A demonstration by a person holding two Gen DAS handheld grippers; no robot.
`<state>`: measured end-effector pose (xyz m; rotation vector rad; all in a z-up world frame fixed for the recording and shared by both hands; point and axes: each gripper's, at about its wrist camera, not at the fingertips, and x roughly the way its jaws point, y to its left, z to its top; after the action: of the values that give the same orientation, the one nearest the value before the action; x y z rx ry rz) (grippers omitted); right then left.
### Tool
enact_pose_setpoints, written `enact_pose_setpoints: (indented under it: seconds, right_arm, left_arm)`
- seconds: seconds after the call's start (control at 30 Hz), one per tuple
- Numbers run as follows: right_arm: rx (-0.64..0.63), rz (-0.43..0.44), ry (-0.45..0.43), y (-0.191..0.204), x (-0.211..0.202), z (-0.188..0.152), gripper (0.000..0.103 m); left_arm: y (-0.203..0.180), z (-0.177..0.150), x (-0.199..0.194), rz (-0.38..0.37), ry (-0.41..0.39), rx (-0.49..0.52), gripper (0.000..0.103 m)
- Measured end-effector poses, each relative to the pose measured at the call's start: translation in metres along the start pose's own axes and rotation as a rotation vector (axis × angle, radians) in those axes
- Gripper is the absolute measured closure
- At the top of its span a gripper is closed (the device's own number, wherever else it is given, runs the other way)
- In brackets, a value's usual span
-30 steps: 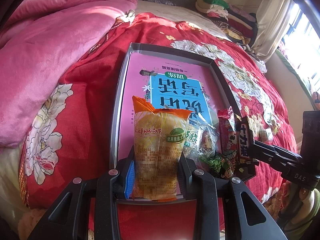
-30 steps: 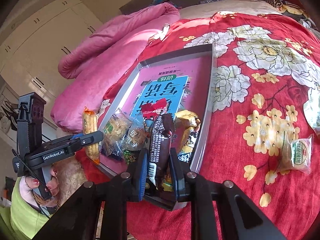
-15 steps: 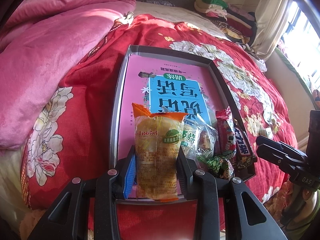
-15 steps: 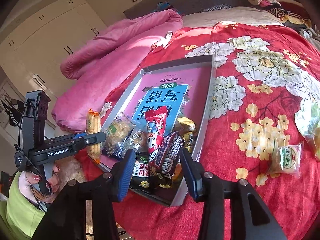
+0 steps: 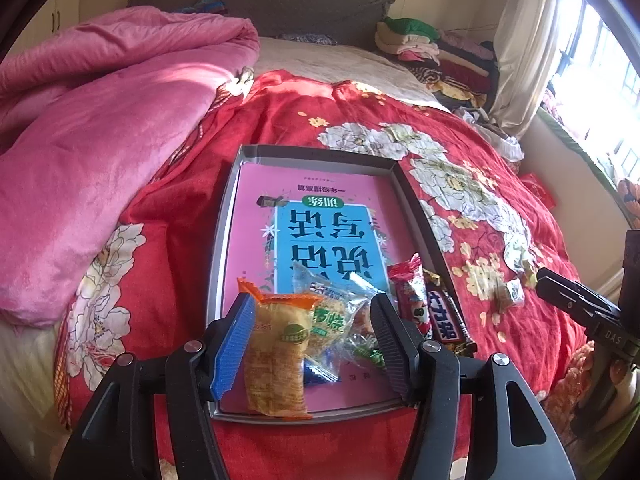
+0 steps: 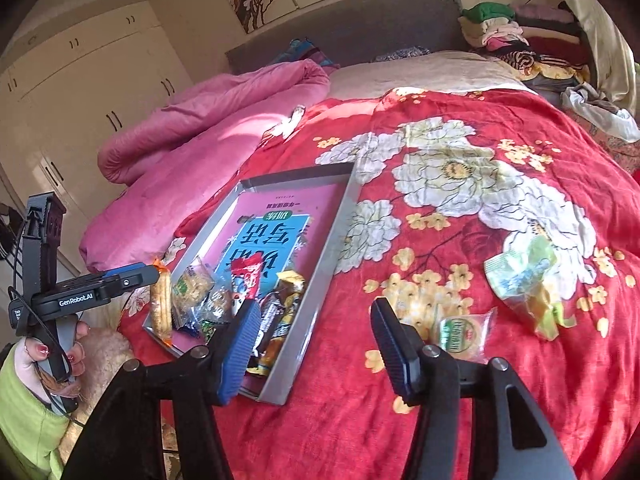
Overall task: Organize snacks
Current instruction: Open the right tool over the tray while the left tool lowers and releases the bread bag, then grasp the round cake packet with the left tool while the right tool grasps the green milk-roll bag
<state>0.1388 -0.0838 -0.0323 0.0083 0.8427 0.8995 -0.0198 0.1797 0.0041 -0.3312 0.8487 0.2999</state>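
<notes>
While both views show the tray (image 5: 224,240), only the right shows the green packet (image 6: 460,334).

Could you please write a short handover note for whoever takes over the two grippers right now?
Left gripper: jaws opening, holding nothing; the yellow snack pack lies in the tray between the fingers, pads clear of it.
Right gripper: jaws opening, empty, above the tray's right edge.
Tray: grey, on the red floral bedspread, a pink book lying flat inside. Snacks are lined up along its near end, including the chocolate bar on the right.
Left to do: the round green-label snack and the green-yellow bag lie on the bedspread, right of the tray; both need moving in.
</notes>
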Motion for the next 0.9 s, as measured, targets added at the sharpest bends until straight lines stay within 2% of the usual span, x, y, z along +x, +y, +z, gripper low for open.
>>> enact_pose_setpoints:
  seconds: [0.27,0.53,0.63,0.73,0.9]
  right_arm:
    - [0.033,-0.096,-0.072,-0.04,-0.03,0.011,0.043]
    - [0.093,-0.166,-0.091,-0.079,-0.047,0.015,0.042]
    - [0.101,-0.203,-0.058,-0.093,-0.044,0.014,0.042]
    - [0.088,-0.249,0.032,-0.109,-0.031,0.015,0.042]
    - [0.103,-0.268,0.123,-0.132,-0.007,0.011,0.042]
  left_arm:
    - [-0.053,0.004,0.001,-0.081,0.019,0.067,0.04]
    - [-0.124,0.002,0.022,-0.17,0.087,0.159,0.04]
    - [-0.148,0.001,0.035,-0.208,0.126,0.185,0.04]
    - [-0.173,0.0,0.052,-0.227,0.158,0.217,0.04]
    - [-0.207,-0.004,0.081,-0.253,0.215,0.256,0.04]
